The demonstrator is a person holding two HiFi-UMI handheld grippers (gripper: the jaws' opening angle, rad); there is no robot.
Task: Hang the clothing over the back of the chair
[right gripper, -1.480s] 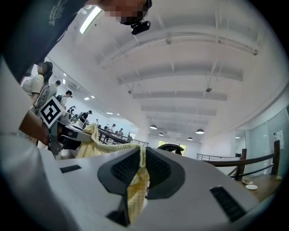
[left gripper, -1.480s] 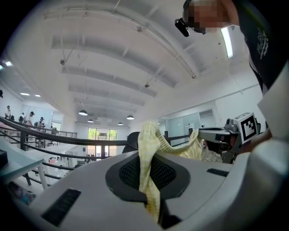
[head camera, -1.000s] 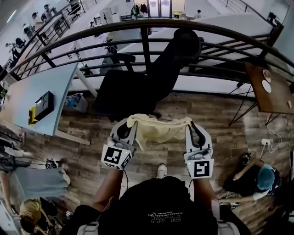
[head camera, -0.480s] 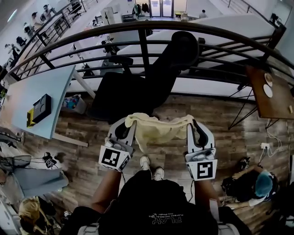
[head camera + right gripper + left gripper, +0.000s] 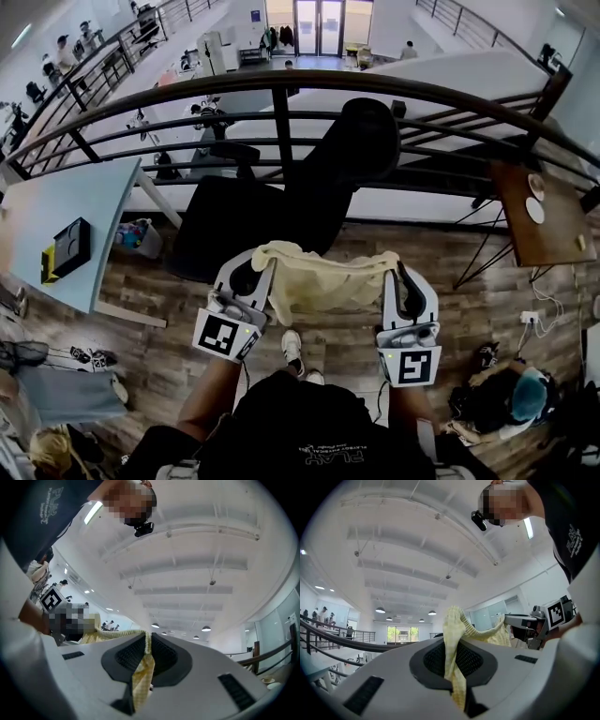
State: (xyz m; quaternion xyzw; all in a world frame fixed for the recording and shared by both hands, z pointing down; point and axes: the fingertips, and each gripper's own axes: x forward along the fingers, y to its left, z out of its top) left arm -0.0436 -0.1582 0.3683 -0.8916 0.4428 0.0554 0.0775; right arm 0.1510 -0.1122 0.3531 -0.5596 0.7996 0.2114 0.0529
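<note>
A pale yellow garment [image 5: 323, 277] is stretched between my two grippers in front of me, its middle sagging a little. My left gripper [image 5: 263, 255] is shut on the garment's left top corner, where the yellow cloth [image 5: 454, 660] runs down between the black pads. My right gripper [image 5: 387, 259] is shut on the right top corner, with a fold of the cloth [image 5: 143, 670] pinched between its pads. The black office chair [image 5: 281, 192] stands just beyond the garment, its tall backrest [image 5: 352, 150] to the right of its seat. Both grippers point slightly upward.
A dark metal railing [image 5: 281, 103] runs behind the chair. A light blue table [image 5: 56, 211] with a black and yellow box [image 5: 64, 251] stands at the left, a brown table [image 5: 539, 211] at the right. A person in a teal cap [image 5: 520, 394] crouches at the lower right.
Both grippers have carried the garment forward and upward toward the chair. The chair now lies closer to the cloth. The grips on both corners are unchanged.
</note>
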